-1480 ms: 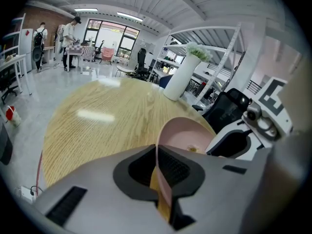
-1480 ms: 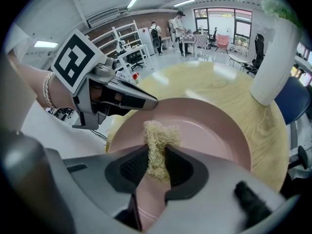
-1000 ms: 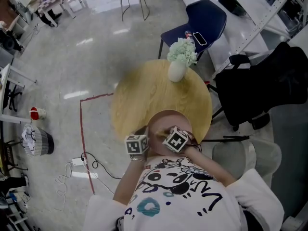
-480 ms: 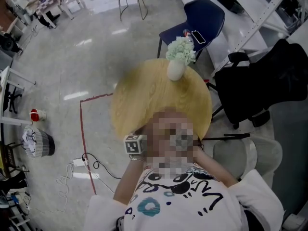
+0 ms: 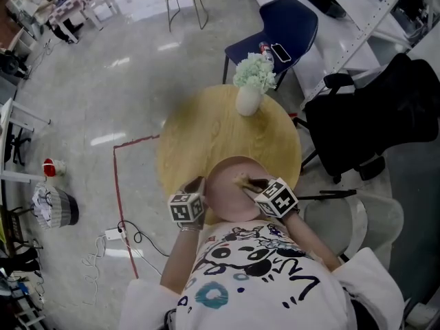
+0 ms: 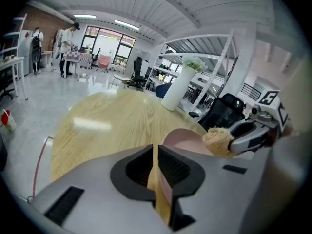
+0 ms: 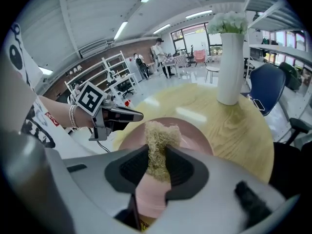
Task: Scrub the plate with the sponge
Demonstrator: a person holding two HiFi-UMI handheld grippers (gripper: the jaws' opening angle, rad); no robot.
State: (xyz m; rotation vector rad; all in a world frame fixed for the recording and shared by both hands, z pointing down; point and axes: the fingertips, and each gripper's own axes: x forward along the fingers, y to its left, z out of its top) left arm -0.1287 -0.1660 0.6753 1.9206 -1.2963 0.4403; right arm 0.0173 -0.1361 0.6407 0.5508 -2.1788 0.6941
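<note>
plate (image 5: 230, 191): round, pink, shallow, with its face up; it sits at the near edge of the round wooden counter (image 5: 206, 133) and reaches past that edge.
plate's grip: the left tool (image 5: 198, 184) is clamped on its left rim, which runs edge-on between the jaws.
sponge (image 5: 242, 179): a tan, coarse, fibrous pad, standing upright.
sponge's grip: it is pinched between the jaws of the right tool (image 5: 247, 183), its upper half sticking out.
sponge's place: over the plate's middle; whether they touch is unclear.

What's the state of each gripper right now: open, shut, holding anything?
Left gripper: closed on the rim of the pink plate.
Right gripper: closed on the sponge.
</note>
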